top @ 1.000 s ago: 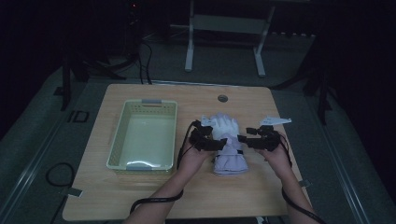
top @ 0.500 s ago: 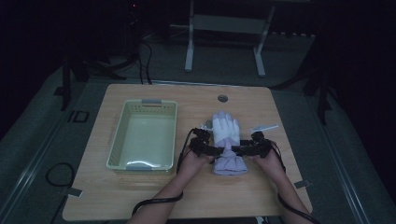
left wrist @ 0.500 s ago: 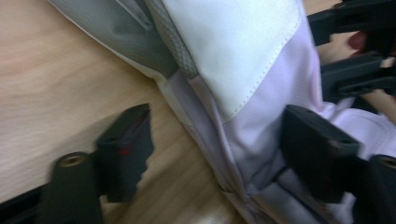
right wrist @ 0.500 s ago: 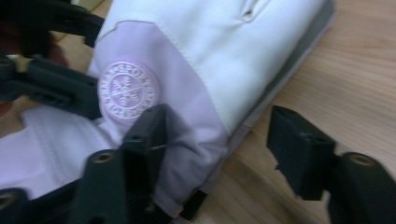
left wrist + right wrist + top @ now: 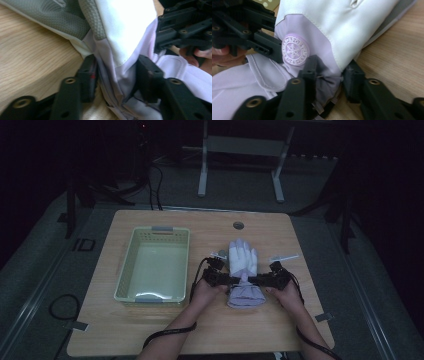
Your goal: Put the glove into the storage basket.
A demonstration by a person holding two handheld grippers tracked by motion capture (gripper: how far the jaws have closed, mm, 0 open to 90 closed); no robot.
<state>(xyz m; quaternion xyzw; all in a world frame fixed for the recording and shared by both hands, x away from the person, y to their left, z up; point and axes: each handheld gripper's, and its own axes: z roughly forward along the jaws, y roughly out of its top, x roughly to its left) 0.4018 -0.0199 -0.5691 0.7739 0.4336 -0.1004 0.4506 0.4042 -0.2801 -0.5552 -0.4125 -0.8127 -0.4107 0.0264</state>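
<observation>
A white and lilac glove (image 5: pixel 242 257) lies flat on the wooden table (image 5: pixel 300 330), fingers pointing away from the person. My left gripper (image 5: pixel 234 280) grips its wrist from the left, and my right gripper (image 5: pixel 254 280) grips it from the right. Both pairs of jaws have just been closing with the fabric between them. In the left gripper view the glove (image 5: pixel 125 30) is bunched between the pads of my left gripper (image 5: pixel 117 77). In the right gripper view my right gripper (image 5: pixel 330 77) pinches gathered lilac cloth below the round badge (image 5: pixel 295 50) on the glove (image 5: pixel 332 22).
A pale green plastic basket (image 5: pixel 127 265) stands to the left of the glove with nothing in it. A round cable hole (image 5: pixel 238 225) sits near the table's far edge. Cables trail from both grippers toward the near edge.
Both grippers have come down and inward onto the glove's wrist. Their jaws have closed, gathering the fabric into a narrow waist.
</observation>
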